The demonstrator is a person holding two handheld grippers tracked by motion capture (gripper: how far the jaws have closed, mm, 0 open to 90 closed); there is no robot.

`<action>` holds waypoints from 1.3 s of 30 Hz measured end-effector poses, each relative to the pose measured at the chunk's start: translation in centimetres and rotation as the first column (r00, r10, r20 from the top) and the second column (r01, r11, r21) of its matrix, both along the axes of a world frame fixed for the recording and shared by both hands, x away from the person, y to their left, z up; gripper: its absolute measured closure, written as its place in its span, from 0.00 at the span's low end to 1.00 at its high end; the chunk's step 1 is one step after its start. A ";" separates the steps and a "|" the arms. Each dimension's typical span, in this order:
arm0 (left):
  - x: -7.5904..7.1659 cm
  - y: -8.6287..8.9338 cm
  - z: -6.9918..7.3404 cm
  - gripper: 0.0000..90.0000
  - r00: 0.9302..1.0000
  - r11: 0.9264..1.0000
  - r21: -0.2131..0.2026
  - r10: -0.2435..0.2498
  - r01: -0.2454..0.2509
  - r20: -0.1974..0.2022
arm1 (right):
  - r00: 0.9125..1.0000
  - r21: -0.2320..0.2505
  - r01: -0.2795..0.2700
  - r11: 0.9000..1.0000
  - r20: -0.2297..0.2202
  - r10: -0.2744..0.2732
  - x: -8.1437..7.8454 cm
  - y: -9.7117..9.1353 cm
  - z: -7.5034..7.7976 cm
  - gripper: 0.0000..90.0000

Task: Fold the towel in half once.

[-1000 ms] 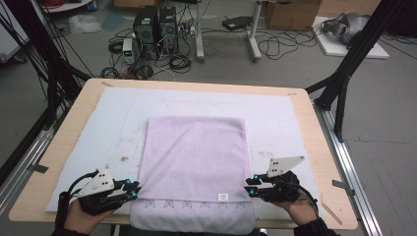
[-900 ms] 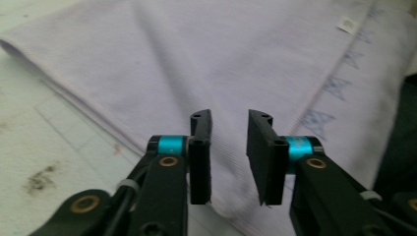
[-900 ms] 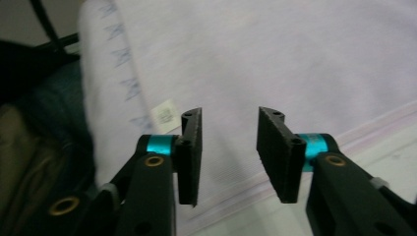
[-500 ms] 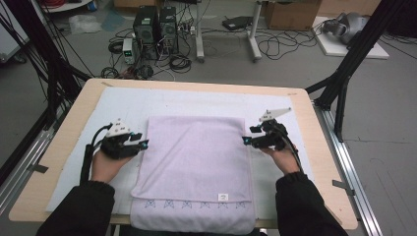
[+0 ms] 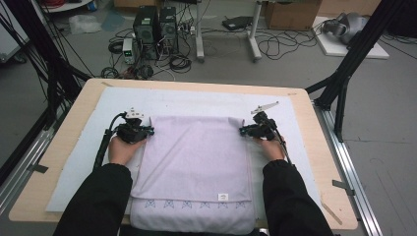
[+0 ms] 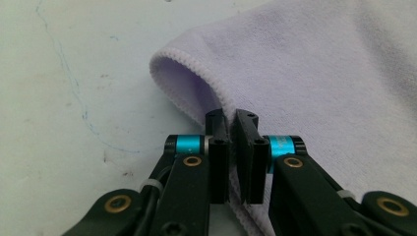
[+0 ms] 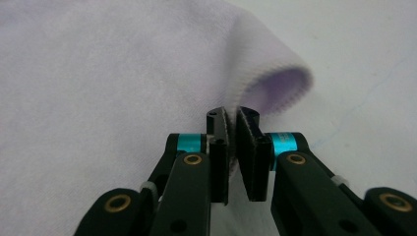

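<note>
A lilac towel [image 5: 196,167] lies flat on a white mat [image 5: 83,147], its labelled hem hanging over the near table edge. My left gripper [image 5: 147,132] is at the towel's far left corner and my right gripper [image 5: 243,131] at the far right corner. In the left gripper view the left gripper [image 6: 231,118] pinches the towel's [image 6: 319,73] stitched side edge, which puckers up beyond the pads. In the right gripper view the right gripper [image 7: 231,114] pinches the towel's [image 7: 98,73] edge the same way. Both pairs of jaws have just been closing, with towel between them.
The wooden table [image 5: 319,162] reaches past the mat on all sides. Black frame posts [image 5: 344,78] stand at both sides of the table. Computer towers [image 5: 157,24] and cables sit on the floor behind it.
Both hands have travelled from the towel's near corners up along its sides to the far corners. The grippers now sit low on the towel's edges.
</note>
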State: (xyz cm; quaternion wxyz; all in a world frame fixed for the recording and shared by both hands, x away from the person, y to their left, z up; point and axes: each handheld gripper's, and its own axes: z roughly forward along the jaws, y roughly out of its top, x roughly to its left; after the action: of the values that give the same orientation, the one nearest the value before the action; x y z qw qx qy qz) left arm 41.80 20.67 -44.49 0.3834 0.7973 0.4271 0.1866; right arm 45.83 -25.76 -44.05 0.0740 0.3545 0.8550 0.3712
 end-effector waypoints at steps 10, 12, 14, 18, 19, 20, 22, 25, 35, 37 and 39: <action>-0.5 0.4 2.0 0.96 0.988 0.997 0.023 0.073 -0.077 0.134 | 0.988 -0.090 0.009 0.996 0.152 0.005 -0.1 1.0 3.9 0.96; -0.1 0.4 3.3 0.96 0.985 0.996 0.043 0.068 -0.075 0.156 | 0.990 -0.088 0.016 0.996 0.138 -0.004 0.2 0.9 5.0 0.96; 0.3 0.2 5.1 0.96 0.977 0.996 0.045 0.071 -0.082 0.203 | 0.982 -0.080 0.028 0.996 0.188 -0.013 0.4 1.0 6.7 0.96; 1.9 -0.2 9.3 0.94 0.958 0.995 0.051 0.073 -0.090 0.276 | 0.966 -0.103 0.076 0.992 0.256 -0.047 1.4 1.2 10.1 0.93; 2.3 -0.3 9.8 0.86 0.954 0.991 0.047 0.105 -0.123 0.280 | 0.959 -0.101 0.097 0.990 0.274 -0.066 1.8 1.1 10.7 0.82; 2.6 -0.3 10.0 0.72 0.959 0.989 0.031 0.130 -0.142 0.252 | 0.955 -0.086 0.123 0.989 0.282 -0.094 2.2 0.8 11.0 0.65; 2.8 0.0 9.5 0.67 0.971 0.991 0.032 0.120 -0.129 0.205 | 0.959 -0.016 0.143 0.990 0.251 -0.134 2.4 -0.1 10.9 0.59; 2.0 0.6 7.7 0.66 0.981 0.994 0.039 0.090 -0.098 0.172 | 0.976 -0.060 0.122 0.991 0.186 -0.109 2.1 -0.6 9.4 0.51; -3.6 2.1 4.9 0.57 0.990 1.000 -0.013 0.000 0.002 0.140 | 0.988 -0.044 -0.048 0.998 0.144 0.054 -4.2 -0.2 7.5 0.42; -4.9 2.2 4.8 0.57 0.990 1.000 -0.008 -0.027 0.029 0.137 | 0.987 -0.032 -0.063 0.998 0.148 0.067 -5.6 -0.3 7.4 0.39; -6.3 2.0 4.6 0.57 0.990 0.998 0.001 -0.058 0.059 0.131 | 0.984 0.007 -0.096 0.995 0.154 0.094 -7.2 -0.3 7.1 0.43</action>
State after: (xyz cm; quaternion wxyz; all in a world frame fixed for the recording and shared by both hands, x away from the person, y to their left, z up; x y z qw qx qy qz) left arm 35.54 22.65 -39.91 0.4169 0.7950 0.3779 0.2264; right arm 38.59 -26.06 -36.95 0.1191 0.2842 0.8602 0.4064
